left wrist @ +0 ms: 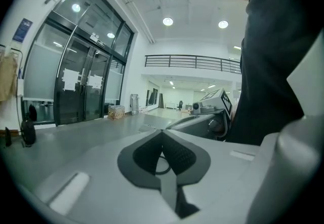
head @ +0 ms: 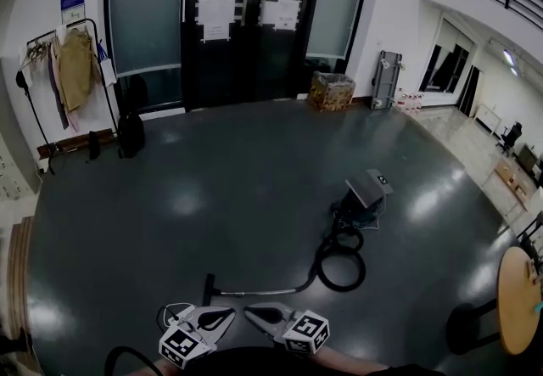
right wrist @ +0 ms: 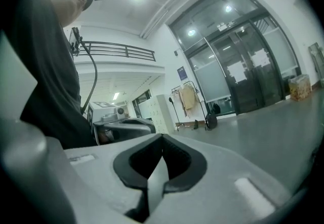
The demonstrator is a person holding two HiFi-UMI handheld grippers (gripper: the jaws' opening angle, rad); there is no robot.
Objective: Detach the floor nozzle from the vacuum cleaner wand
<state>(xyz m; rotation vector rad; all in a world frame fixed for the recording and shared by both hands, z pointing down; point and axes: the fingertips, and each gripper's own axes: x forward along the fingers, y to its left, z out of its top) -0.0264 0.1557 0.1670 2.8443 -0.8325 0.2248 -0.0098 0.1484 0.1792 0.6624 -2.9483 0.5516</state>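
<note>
**Both grippers shut and empty, nozzle on the floor at the wand's end**

The nozzle (head: 209, 288) lies on the floor (head: 212, 188) just ahead of the person. It sits crosswise at the near end of the wand (head: 263, 291). The wand runs back to a coiled hose (head: 341, 262) and on to the vacuum (head: 366, 196). Nozzle and wand look joined in one line. The joint is too small in the head view to tell whether it is locked or only butted together.

The left gripper (head: 227, 313) and right gripper (head: 251, 313) are held side by side close to the body, above the wand and touching nothing. In each gripper's own view the fingers (left wrist: 174, 154) (right wrist: 174, 157) are pressed together with nothing pinched between them.

As I judge it, this is a stance over the work, not a grip on it. If the joint is locked, the parting remains to be done. It would call for the fingers to spread and both grippers to go down to the floor. One would steady the wand near its end and the other would take the nozzle neck, where a catch may need pressing before the pull. The thin, round wand could roll or slide on the smooth floor.

The one container is a box (head: 331, 92) by the doors (head: 254, 18), well apart from the vacuum. What it holds cannot be made out.
</note>
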